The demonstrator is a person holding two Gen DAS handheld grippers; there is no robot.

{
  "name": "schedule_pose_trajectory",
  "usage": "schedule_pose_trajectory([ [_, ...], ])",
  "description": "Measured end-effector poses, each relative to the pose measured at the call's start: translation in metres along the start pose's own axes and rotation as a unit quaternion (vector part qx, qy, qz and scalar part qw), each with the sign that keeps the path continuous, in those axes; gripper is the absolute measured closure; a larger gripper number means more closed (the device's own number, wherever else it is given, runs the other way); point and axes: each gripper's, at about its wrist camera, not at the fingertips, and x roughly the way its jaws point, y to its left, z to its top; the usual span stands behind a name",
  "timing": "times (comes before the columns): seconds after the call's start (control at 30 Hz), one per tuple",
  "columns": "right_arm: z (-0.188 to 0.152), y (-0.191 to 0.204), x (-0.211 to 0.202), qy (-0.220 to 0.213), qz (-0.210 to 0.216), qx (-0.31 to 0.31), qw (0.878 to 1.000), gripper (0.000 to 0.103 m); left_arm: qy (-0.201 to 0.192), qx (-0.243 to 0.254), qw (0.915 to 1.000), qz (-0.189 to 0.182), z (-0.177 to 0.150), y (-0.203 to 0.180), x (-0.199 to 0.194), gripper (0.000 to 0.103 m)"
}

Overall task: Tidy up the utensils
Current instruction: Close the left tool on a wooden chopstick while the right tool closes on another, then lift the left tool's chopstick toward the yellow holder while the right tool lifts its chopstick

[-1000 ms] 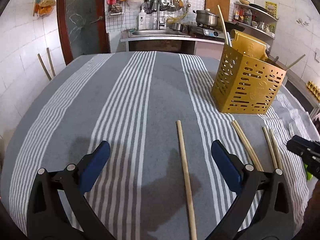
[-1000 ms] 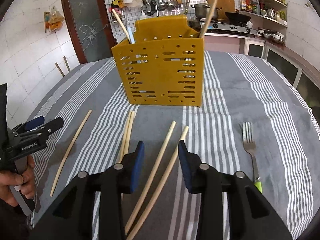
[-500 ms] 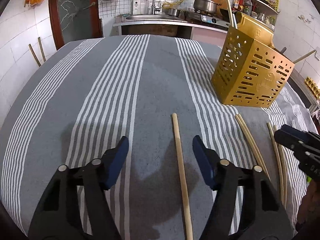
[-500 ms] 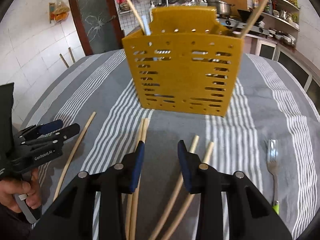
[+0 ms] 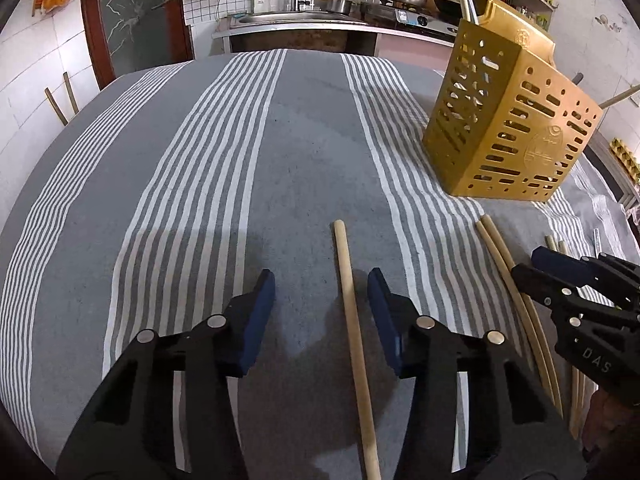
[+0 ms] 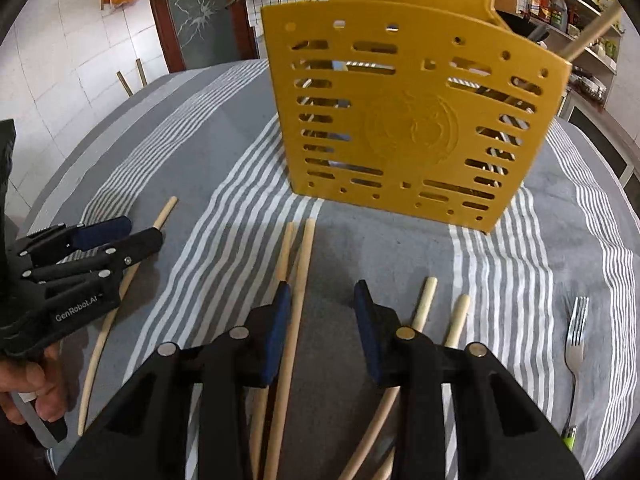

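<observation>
A yellow perforated utensil holder [image 5: 504, 128] stands on the striped cloth, close in front in the right wrist view [image 6: 412, 120], with chopsticks sticking out of it. My left gripper [image 5: 322, 300] is open, low over a single wooden chopstick [image 5: 354, 328] that lies between its fingers, nearer the right one. My right gripper [image 6: 320, 312] is open over a pair of chopsticks [image 6: 294, 292]; one runs between the fingers, beside the left pad. Two more chopsticks [image 6: 424, 308] lie just right of it. A fork [image 6: 575, 344] lies at the far right.
The grey and white striped tablecloth [image 5: 200, 200] covers the table. The right gripper [image 5: 580, 292] shows at the right edge of the left wrist view; the left gripper [image 6: 80, 252] shows at the left of the right wrist view. A kitchen counter [image 5: 304, 28] stands behind.
My left gripper narrowed its opening and moved forward over the single chopstick. My right gripper moved forward and left, from the right pair of chopsticks to the left pair, nearer the holder.
</observation>
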Motion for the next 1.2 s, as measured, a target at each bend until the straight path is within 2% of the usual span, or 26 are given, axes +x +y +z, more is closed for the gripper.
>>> schedule_pose_trajectory([
  [0.1, 0.006, 0.003, 0.007, 0.005, -0.002, -0.005, 1.000, 0.074, 0.002, 0.000, 1.0000, 0.000, 0.005, 0.000, 0.003, 0.056],
  [0.33, 0.024, 0.007, 0.021, 0.022, -0.002, -0.003, 1.000, 0.075, 0.010, 0.002, 0.9999, -0.002, 0.016, -0.002, 0.012, 0.057],
  [0.47, 0.028, 0.013, 0.029, 0.029, -0.013, -0.009, 0.999, 0.078, 0.011, 0.009, 0.9999, 0.004, 0.014, -0.005, 0.017, 0.076],
  [0.57, 0.031, 0.012, 0.031, 0.029, -0.016, 0.002, 0.999, 0.092, 0.015, 0.005, 0.9999, 0.003, 0.017, -0.003, 0.018, 0.095],
  [0.6, 0.032, 0.012, 0.032, 0.029, -0.015, 0.005, 0.999, 0.096, 0.016, 0.004, 0.9999, 0.001, 0.017, -0.002, 0.019, 0.097],
  [0.87, 0.039, 0.004, 0.030, 0.024, 0.004, 0.024, 0.999, 0.097, 0.019, -0.009, 0.9997, -0.011, 0.021, -0.001, 0.016, 0.099],
  [0.97, 0.038, 0.002, 0.022, 0.015, 0.016, 0.030, 0.999, 0.097, 0.007, -0.014, 0.9997, -0.016, 0.024, 0.000, 0.006, 0.099],
  [1.2, 0.037, -0.004, -0.020, -0.048, 0.053, 0.039, 0.997, 0.097, -0.031, -0.018, 0.9991, -0.020, 0.030, -0.005, -0.027, 0.099],
])
